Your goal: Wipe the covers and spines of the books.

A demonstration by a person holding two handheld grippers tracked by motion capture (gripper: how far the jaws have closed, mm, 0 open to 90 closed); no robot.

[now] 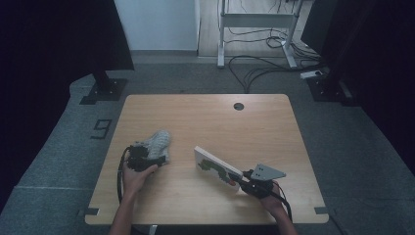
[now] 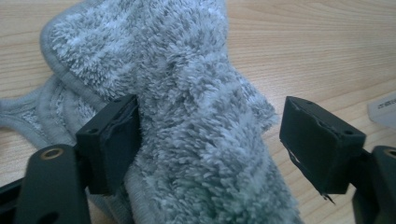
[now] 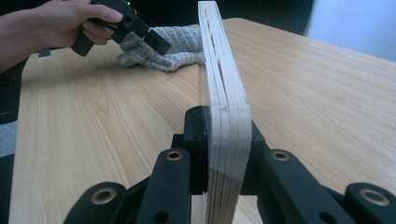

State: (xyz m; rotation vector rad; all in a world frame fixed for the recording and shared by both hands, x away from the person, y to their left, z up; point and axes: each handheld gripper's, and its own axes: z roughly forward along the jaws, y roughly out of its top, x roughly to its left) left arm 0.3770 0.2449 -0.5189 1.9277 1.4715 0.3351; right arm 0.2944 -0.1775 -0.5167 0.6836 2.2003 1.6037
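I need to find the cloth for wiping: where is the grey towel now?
In the high view the grey towel lies bunched on the left half of the table, between the open jaws of the left gripper.

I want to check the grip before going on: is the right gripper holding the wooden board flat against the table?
No, the right gripper clamps the wooden board on edge, so it stands upright above the table.

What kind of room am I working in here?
Probably a lab or recording studio, not a home: a bare wooden table on grey carpet, black curtains at both sides, and loose cables on the floor under a metal desk frame behind.
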